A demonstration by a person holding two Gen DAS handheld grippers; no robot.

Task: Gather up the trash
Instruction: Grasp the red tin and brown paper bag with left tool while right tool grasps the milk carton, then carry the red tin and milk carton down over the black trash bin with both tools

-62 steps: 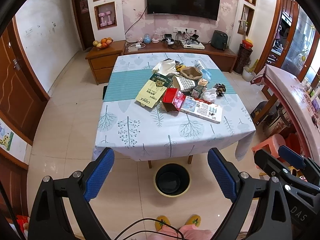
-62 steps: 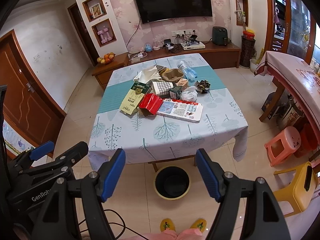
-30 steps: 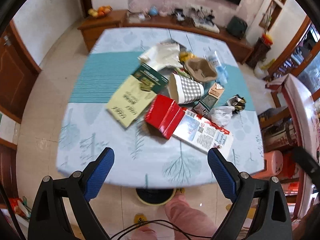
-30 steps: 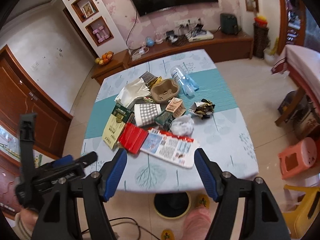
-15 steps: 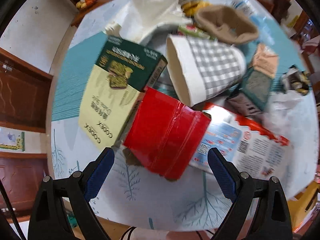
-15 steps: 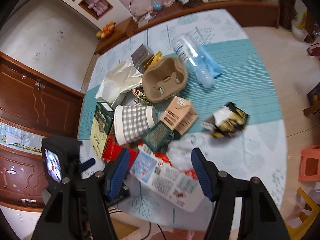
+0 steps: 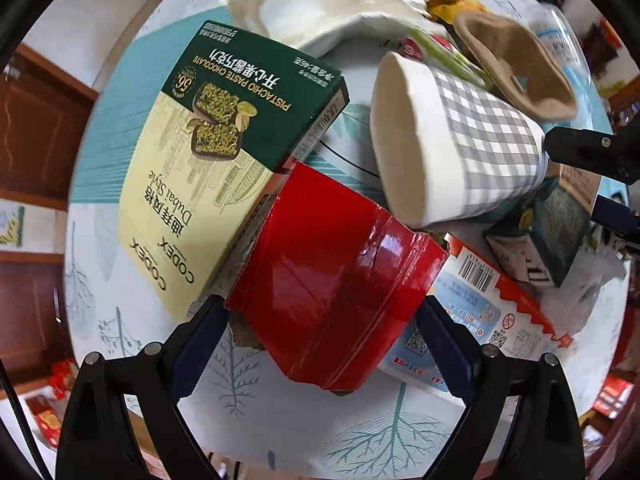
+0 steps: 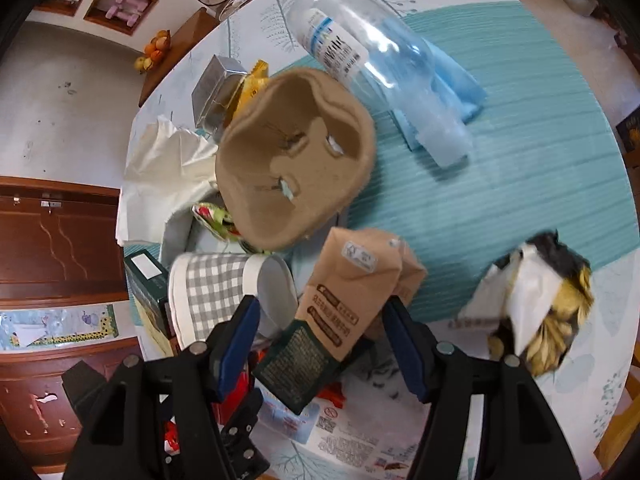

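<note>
Trash lies piled on a tree-print tablecloth (image 7: 380, 432). In the left wrist view a glossy red box (image 7: 336, 280) lies between the blue fingers (image 7: 200, 340) of my left gripper (image 7: 320, 308), which stands open and straddles it from above. A green and yellow chocolate box (image 7: 208, 160) and a checked paper cup (image 7: 472, 140) lie on their sides just beyond. In the right wrist view my right gripper (image 8: 320, 304) is open around a brown drink carton (image 8: 348, 288) that rests on a dark green carton (image 8: 300, 360). A gap shows beside each pad.
A pulp cup holder (image 8: 296, 160), a clear plastic bottle (image 8: 372, 60), a white paper bag (image 8: 164, 168) and a crumpled snack wrapper (image 8: 536, 300) lie around. A flat printed package (image 7: 480, 312) sits under the red box. The right tool (image 7: 592, 152) reaches in beside the cup.
Both grippers came down from above the table to the pile. The left one now straddles the red box and the right one the brown carton. The right jaws narrowed slightly.
</note>
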